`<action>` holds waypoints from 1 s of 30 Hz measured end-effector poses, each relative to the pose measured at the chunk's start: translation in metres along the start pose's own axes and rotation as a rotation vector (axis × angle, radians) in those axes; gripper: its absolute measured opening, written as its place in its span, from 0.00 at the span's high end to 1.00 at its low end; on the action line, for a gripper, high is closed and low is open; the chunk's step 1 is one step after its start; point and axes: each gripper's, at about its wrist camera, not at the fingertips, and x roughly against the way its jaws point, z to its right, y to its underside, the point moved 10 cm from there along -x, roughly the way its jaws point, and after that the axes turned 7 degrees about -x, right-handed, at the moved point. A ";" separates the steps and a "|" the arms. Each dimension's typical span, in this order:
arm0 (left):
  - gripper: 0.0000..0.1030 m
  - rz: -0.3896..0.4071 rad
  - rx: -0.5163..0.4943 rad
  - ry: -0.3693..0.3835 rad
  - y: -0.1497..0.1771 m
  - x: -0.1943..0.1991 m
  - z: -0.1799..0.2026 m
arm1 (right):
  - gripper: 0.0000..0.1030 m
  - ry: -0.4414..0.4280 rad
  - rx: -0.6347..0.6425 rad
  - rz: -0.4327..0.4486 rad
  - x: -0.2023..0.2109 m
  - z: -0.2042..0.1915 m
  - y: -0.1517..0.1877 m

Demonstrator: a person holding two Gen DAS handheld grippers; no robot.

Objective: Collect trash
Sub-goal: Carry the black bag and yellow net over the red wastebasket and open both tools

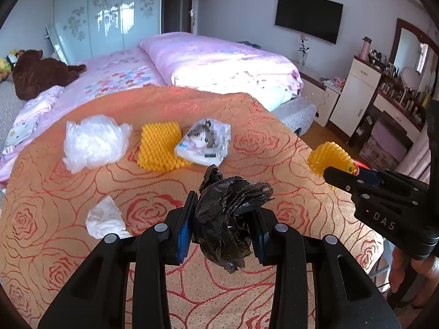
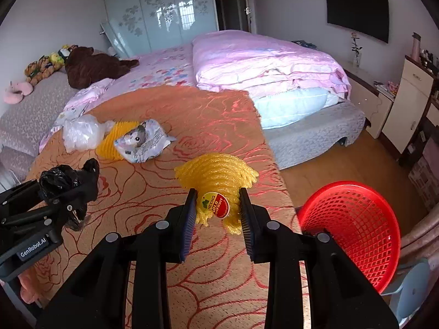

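Note:
My left gripper (image 1: 223, 213) is shut on a crumpled black plastic bag (image 1: 227, 213), held above the orange rose-patterned cloth (image 1: 137, 246). My right gripper (image 2: 218, 208) is shut on a yellow foam fruit net (image 2: 216, 175) with a red sticker, near the cloth's right edge; that net also shows in the left wrist view (image 1: 329, 159). On the cloth lie a clear plastic bag (image 1: 93, 142), a second yellow foam net (image 1: 159, 145), a cartoon-printed wrapper (image 1: 205, 142) and a white crumpled tissue (image 1: 105, 219). A red mesh basket (image 2: 356, 227) stands right of the cloth, below my right gripper.
A bed with a pink duvet (image 2: 260, 60) lies behind the cloth. A brown plush bear (image 2: 93, 65) and other toys sit at the far left. A white cabinet (image 2: 406, 104) and dresser stand at the right. Wooden floor (image 2: 356, 161) shows beyond the basket.

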 end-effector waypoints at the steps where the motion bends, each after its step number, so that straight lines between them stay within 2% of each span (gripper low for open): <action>1: 0.67 0.006 -0.003 -0.003 -0.003 0.002 0.001 | 0.71 0.003 -0.005 0.006 0.003 0.002 -0.002; 12: 0.67 0.065 -0.051 -0.005 -0.037 0.016 0.020 | 0.71 0.045 -0.025 0.071 0.036 0.029 -0.019; 30: 0.67 0.108 -0.193 0.097 -0.081 0.008 0.116 | 0.71 0.196 -0.148 0.139 0.078 0.129 -0.027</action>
